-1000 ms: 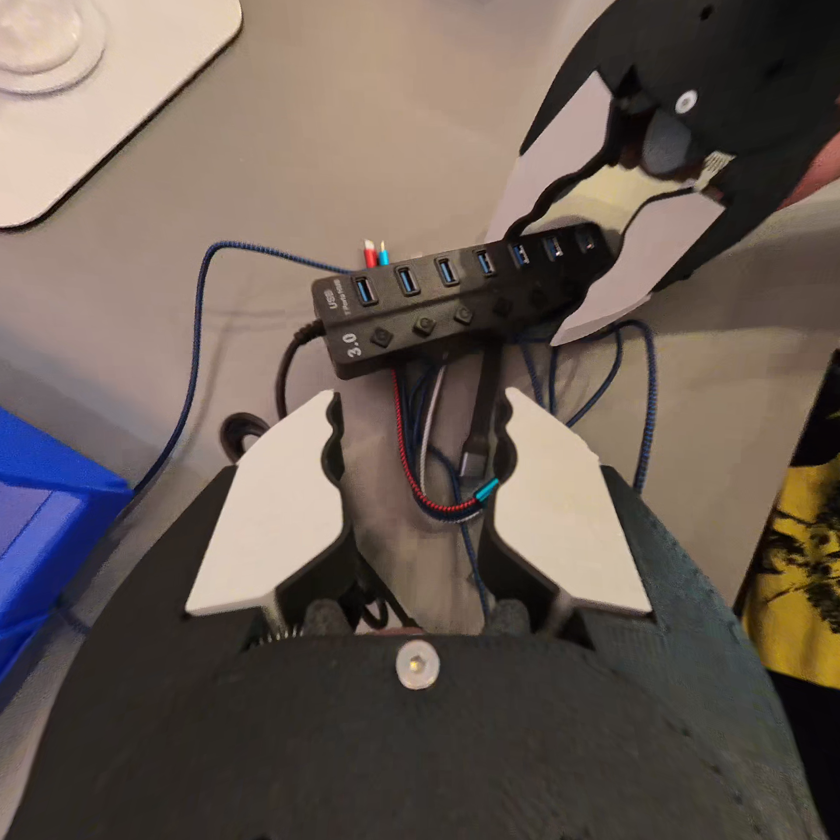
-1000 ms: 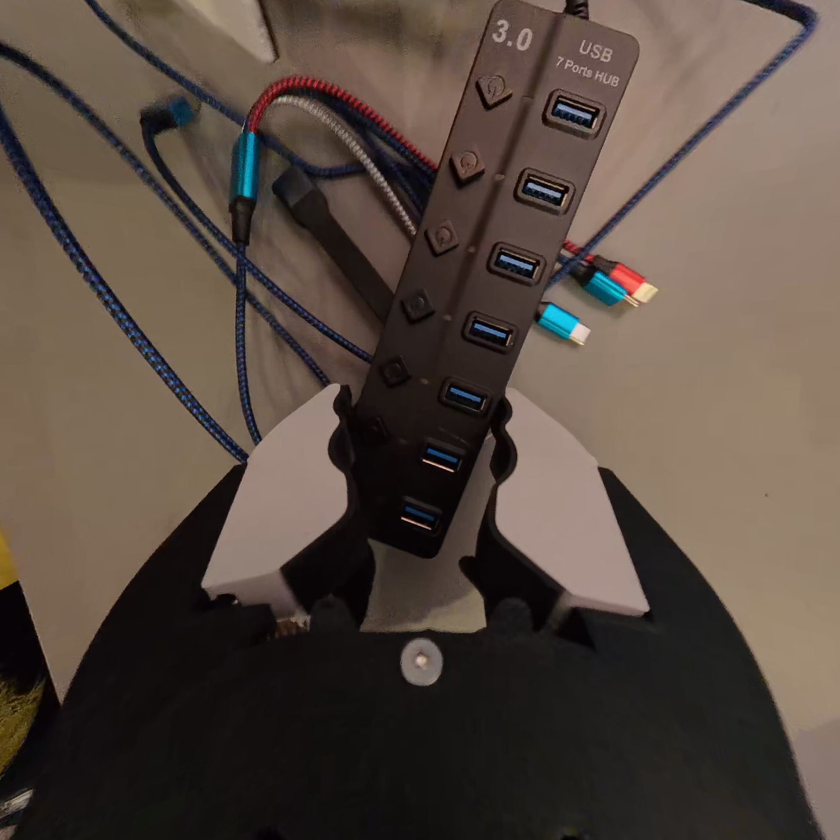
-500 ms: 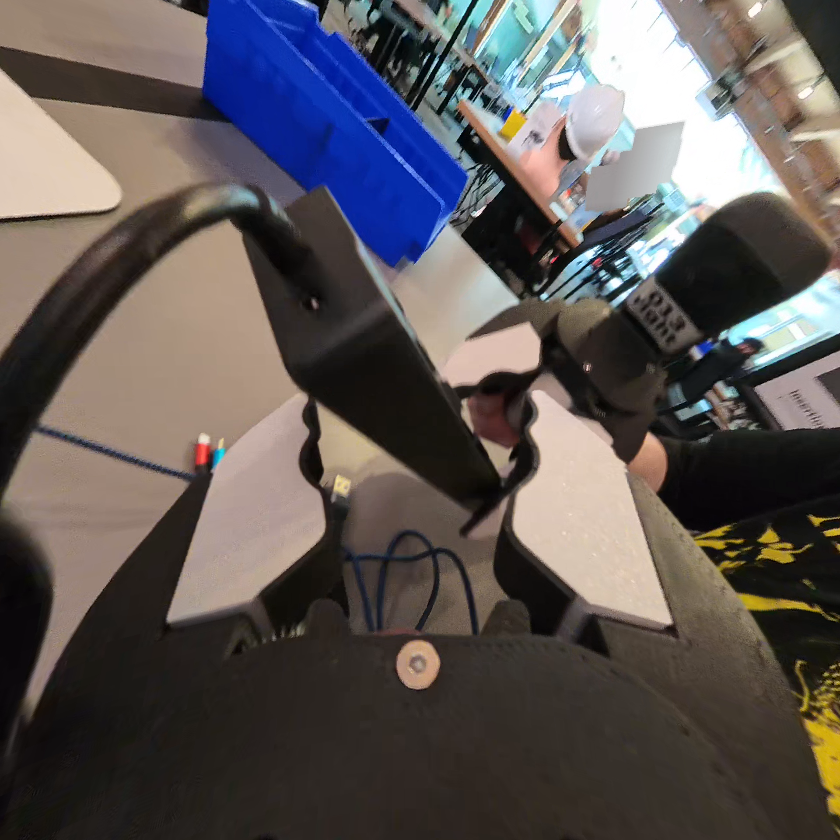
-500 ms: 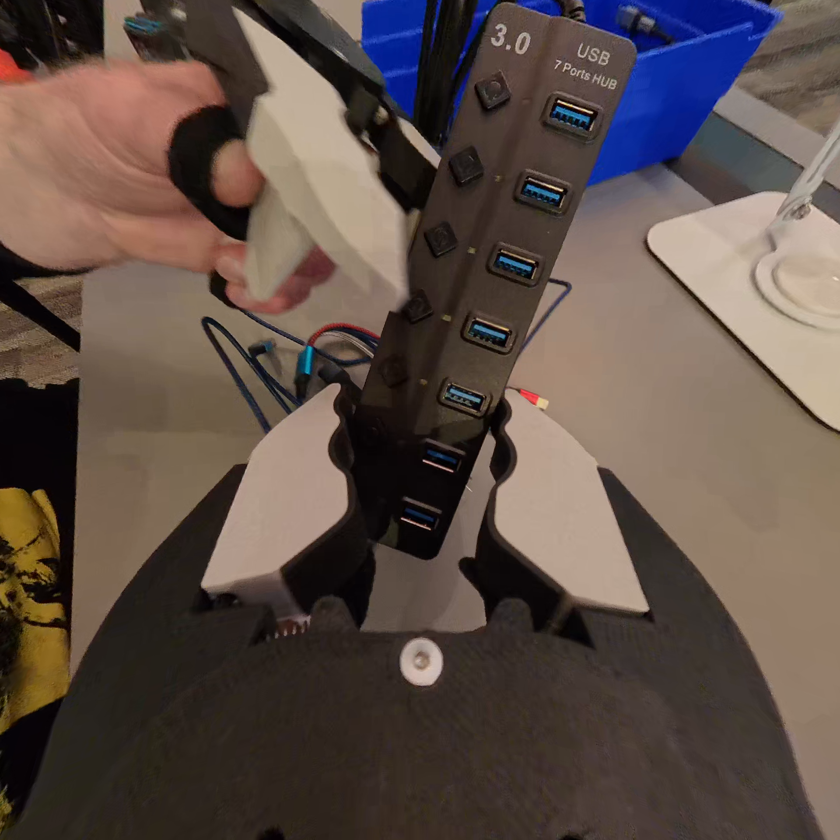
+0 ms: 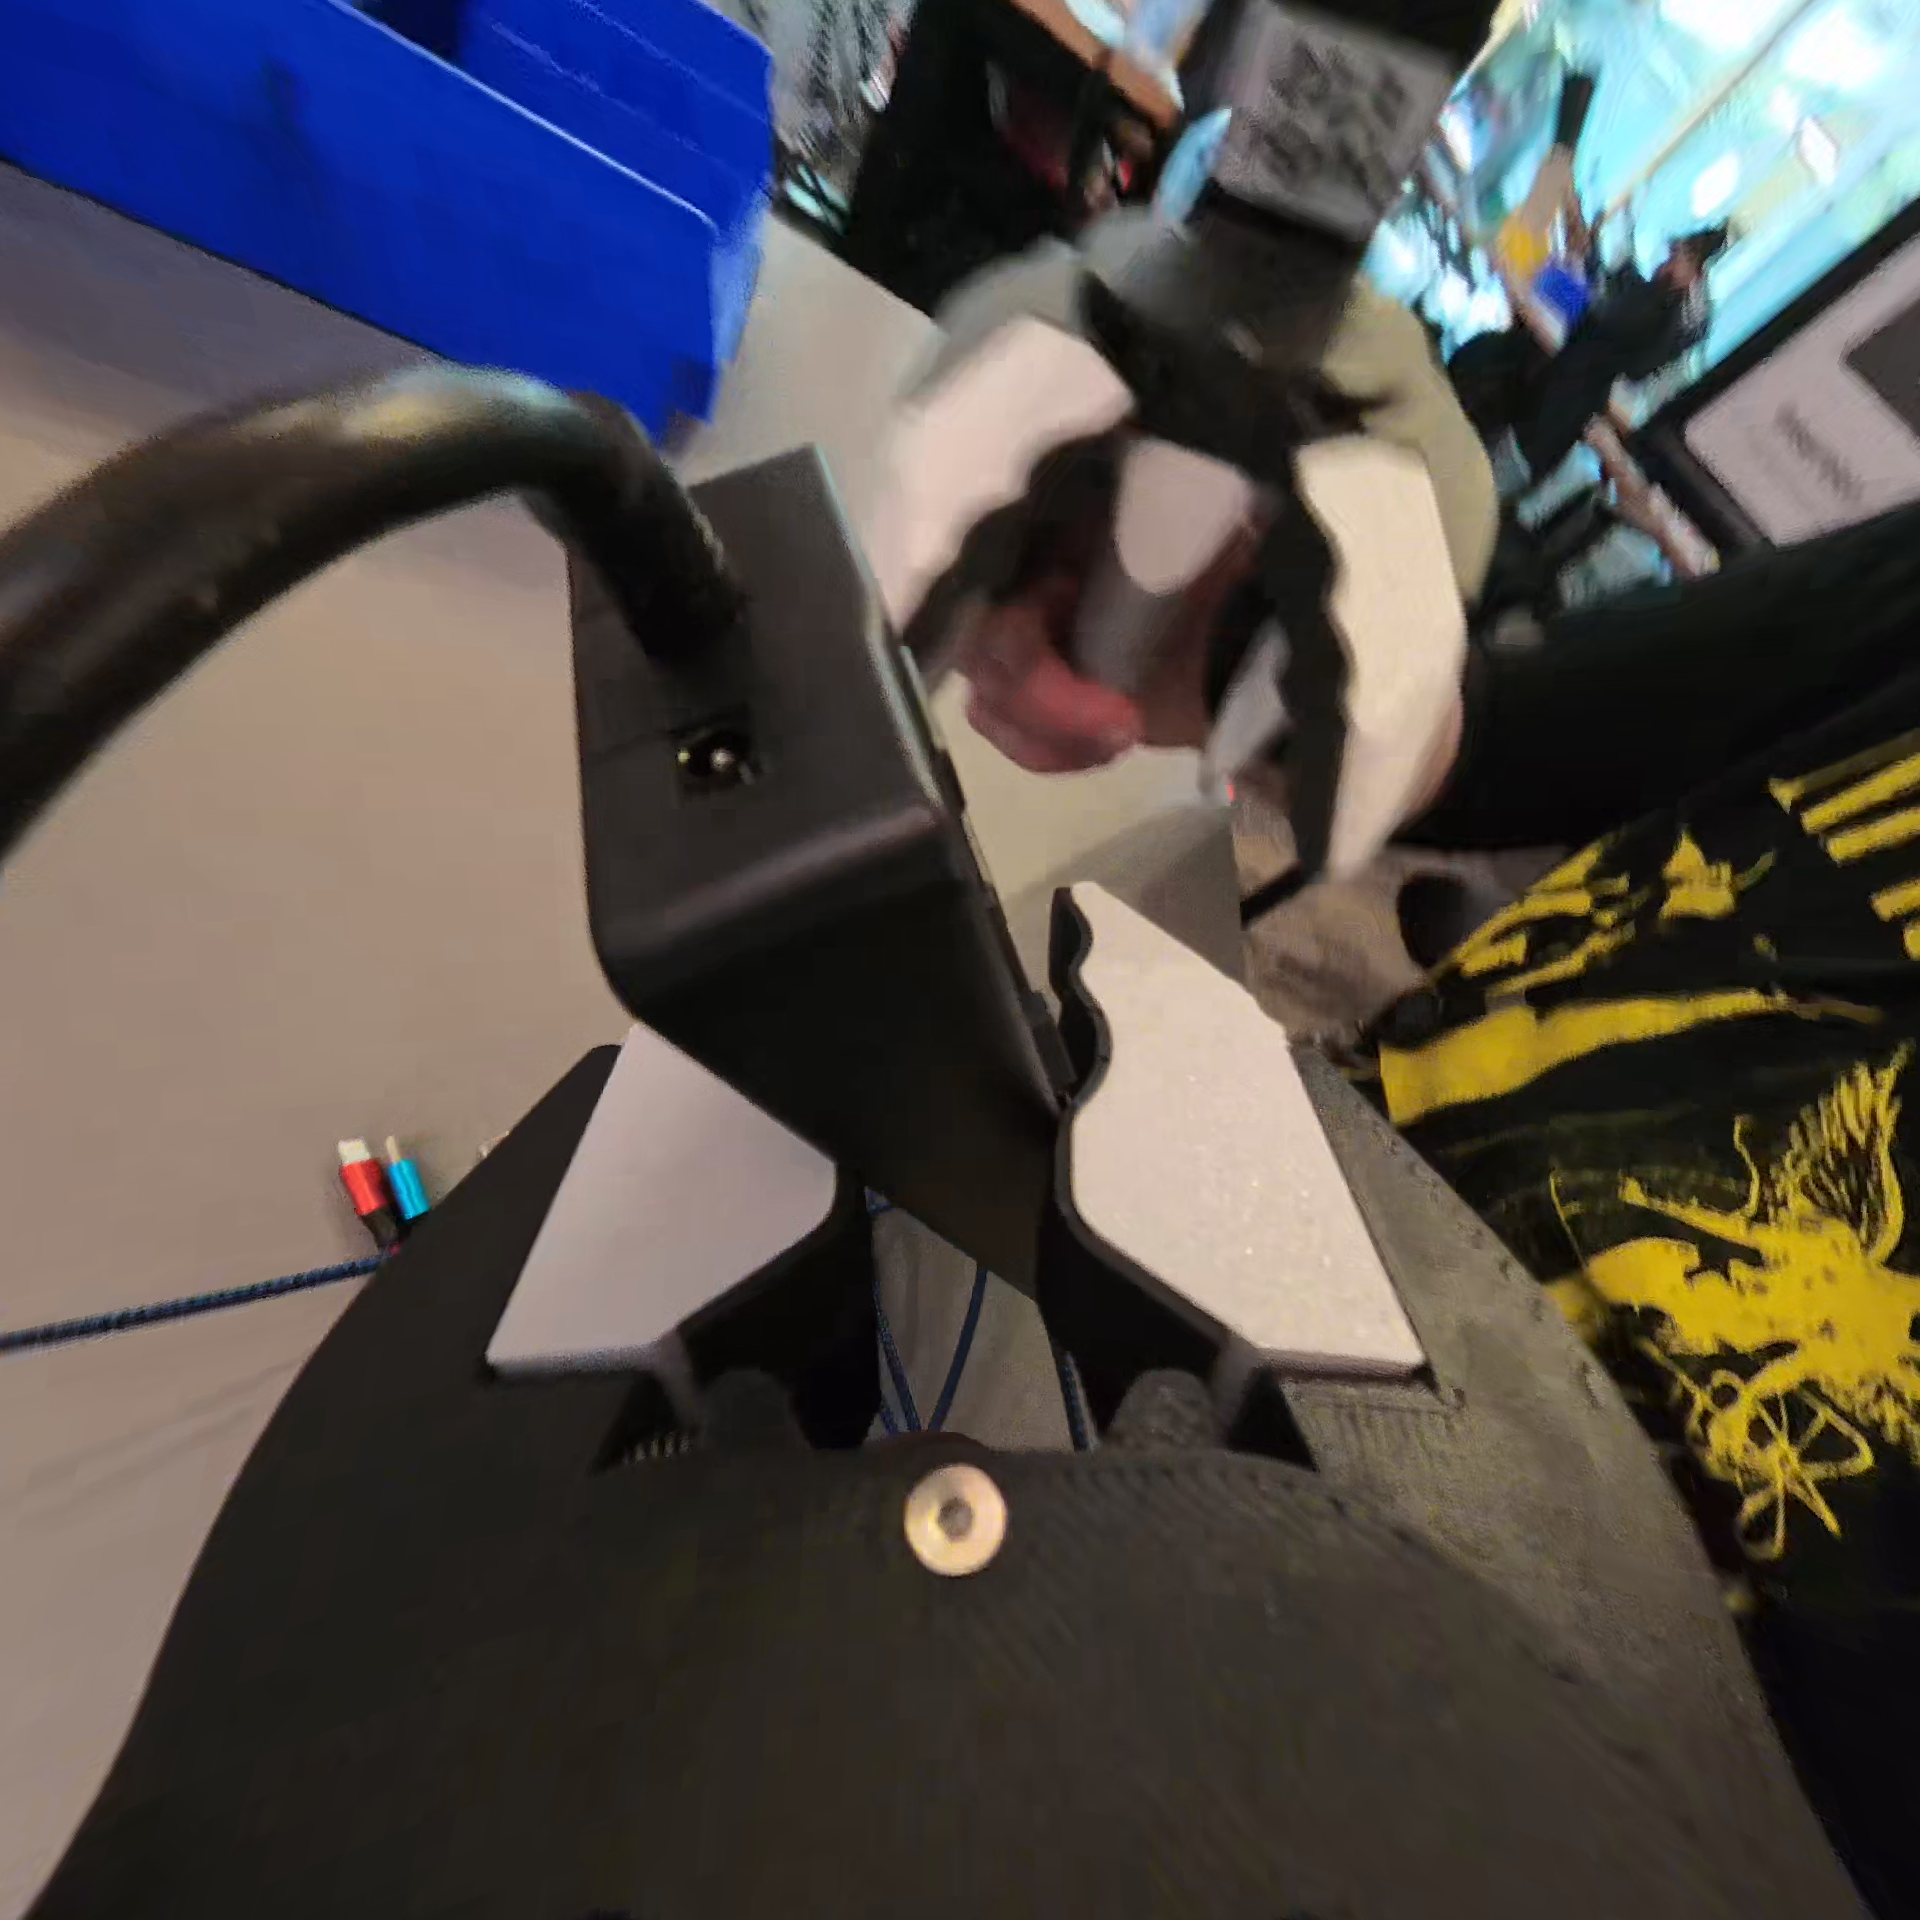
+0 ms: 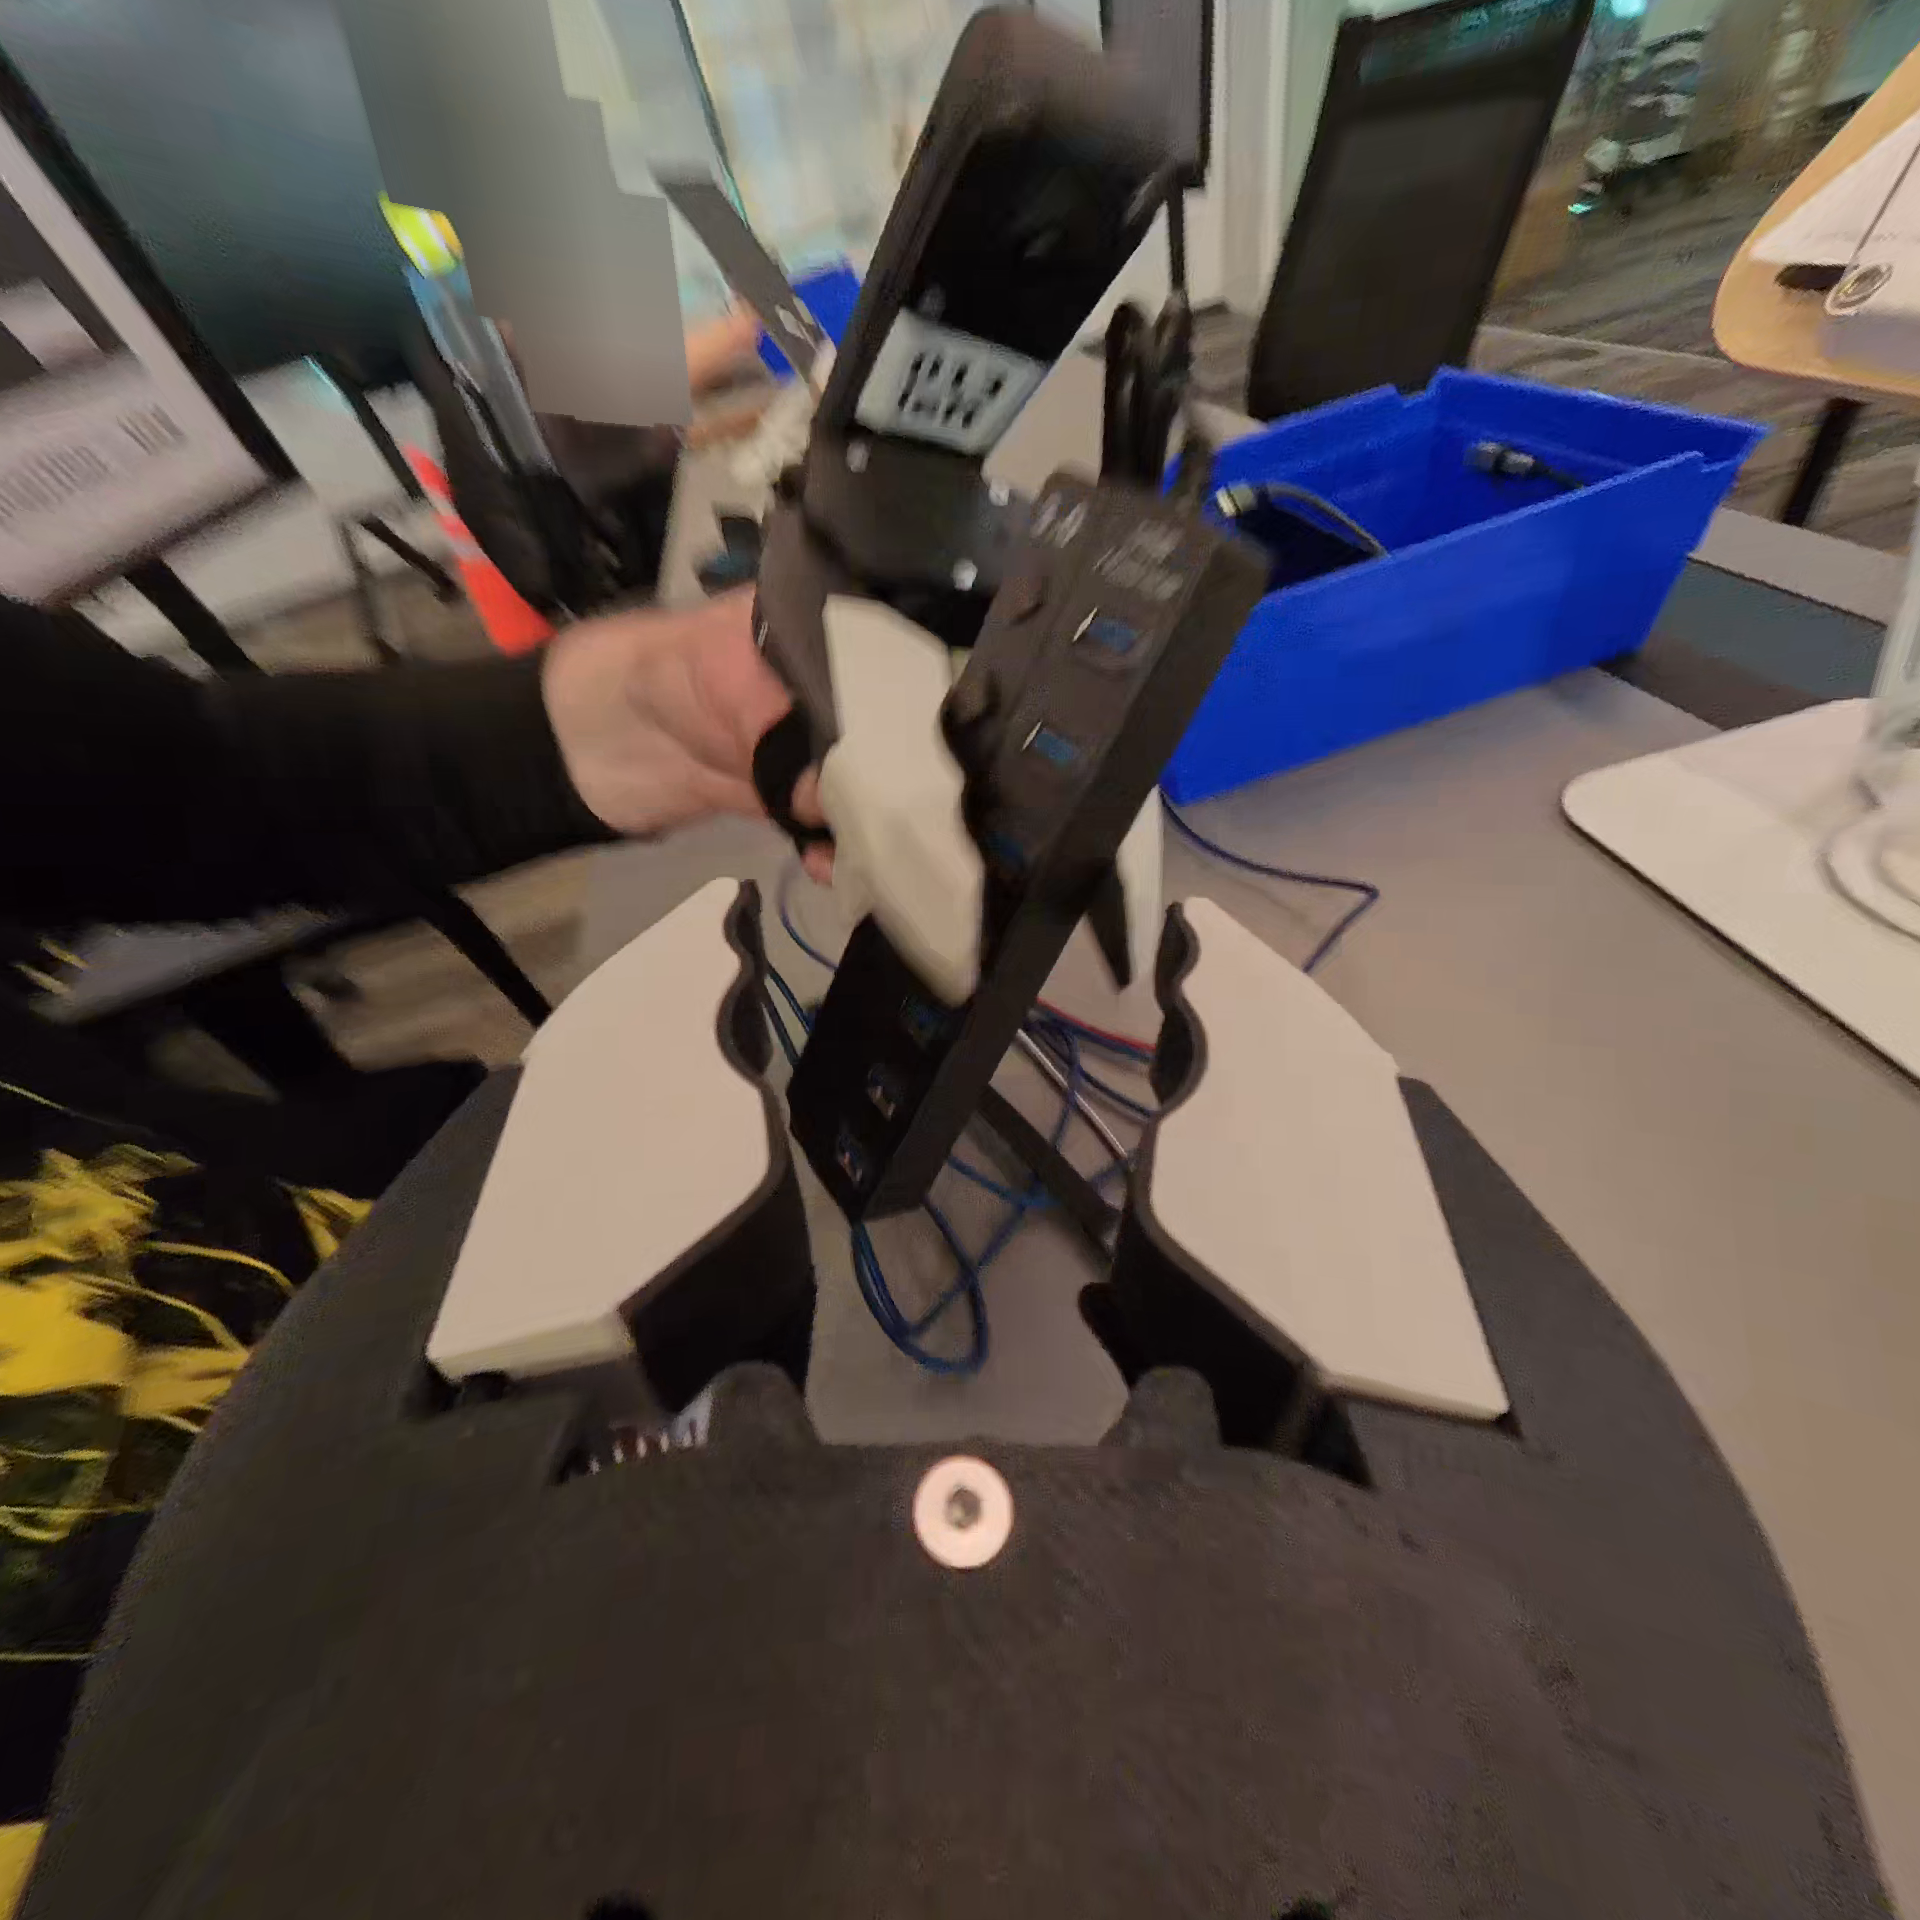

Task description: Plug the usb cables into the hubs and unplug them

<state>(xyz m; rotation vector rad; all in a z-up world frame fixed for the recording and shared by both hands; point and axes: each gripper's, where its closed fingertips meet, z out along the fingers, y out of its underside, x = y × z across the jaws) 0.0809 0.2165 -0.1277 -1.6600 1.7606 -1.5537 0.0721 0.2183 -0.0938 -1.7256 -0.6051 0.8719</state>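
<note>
The black USB hub (image 5: 790, 883) is lifted off the grey table (image 5: 260, 935) and stands tilted on end. My left gripper (image 5: 883, 1039) is shut on it, one finger (image 5: 1174, 1143) against its port face, the other mostly hidden behind the body. In the right wrist view the left gripper's white finger (image 6: 904, 831) lies across the hub (image 6: 1091, 727). My right gripper (image 6: 961, 966) is open; the hub's lower end stands between its fingers without touching them. It shows blurred in the left wrist view (image 5: 1195, 582). Loose blue braided cables (image 6: 935, 1299) lie on the table below.
The hub's thick black cord (image 5: 260, 520) arcs to the left. Red and teal cable connectors (image 5: 379, 1190) lie on the table. A blue bin (image 6: 1455, 582) stands at the back, a white base plate (image 6: 1766, 862) at the right. A person's hand (image 6: 665, 727) holds the left gripper.
My right gripper, shut on the hub's end before, has opened and let it go. My left gripper has closed on the hub, which has stayed raised above the table.
</note>
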